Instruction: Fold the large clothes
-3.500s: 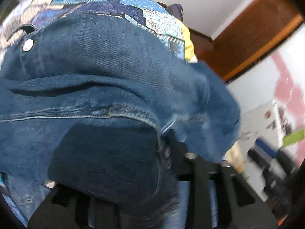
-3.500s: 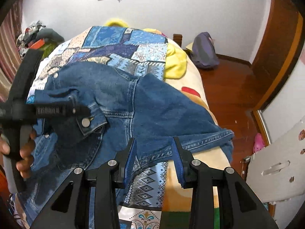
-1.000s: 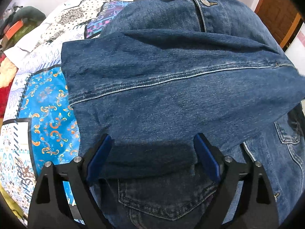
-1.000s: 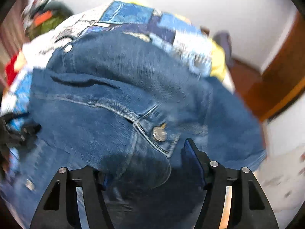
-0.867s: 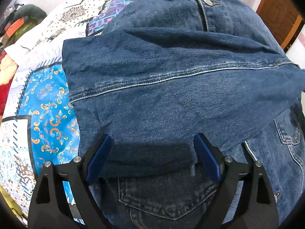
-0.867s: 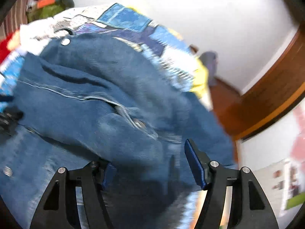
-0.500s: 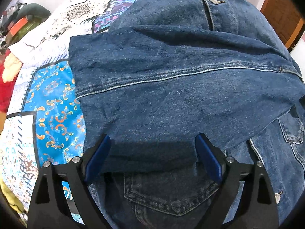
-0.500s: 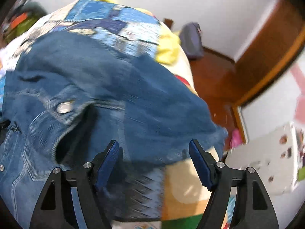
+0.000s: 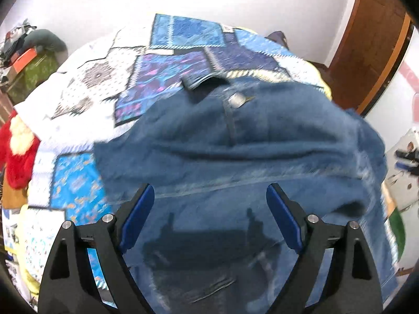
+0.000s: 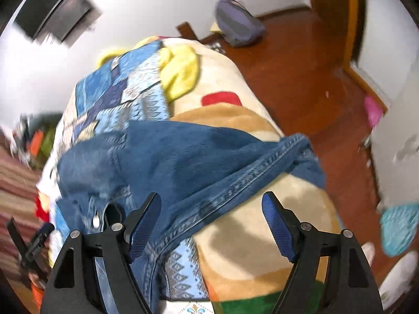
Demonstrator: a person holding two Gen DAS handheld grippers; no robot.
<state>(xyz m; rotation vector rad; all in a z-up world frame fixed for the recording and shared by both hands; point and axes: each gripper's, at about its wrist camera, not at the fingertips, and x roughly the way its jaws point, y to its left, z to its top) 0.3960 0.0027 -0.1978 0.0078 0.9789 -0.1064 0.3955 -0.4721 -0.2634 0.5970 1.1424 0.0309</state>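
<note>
A dark blue denim jacket (image 9: 235,151) lies partly folded on a bed with a patchwork quilt (image 9: 167,68). A metal button (image 9: 237,100) shows near its collar. My left gripper (image 9: 209,219) is open and empty, hovering above the jacket's lower part. In the right wrist view the jacket (image 10: 188,157) has its stitched hem (image 10: 243,178) spread toward the bed's right edge over a tan blanket (image 10: 248,235). My right gripper (image 10: 210,222) is open and empty just above that hem.
A red plush (image 9: 18,154) and a cluttered green box (image 9: 31,68) sit left of the bed. A yellow cloth (image 10: 180,70) lies at the bed's head. A purple bag (image 10: 238,26) rests on the wooden floor (image 10: 301,78). A brown door (image 9: 371,39) stands at the right.
Both grippers have let go of the jacket and pulled back. The left view has tilted up to show the quilt. The right gripper has swung right toward the jacket's hem at the bed edge.
</note>
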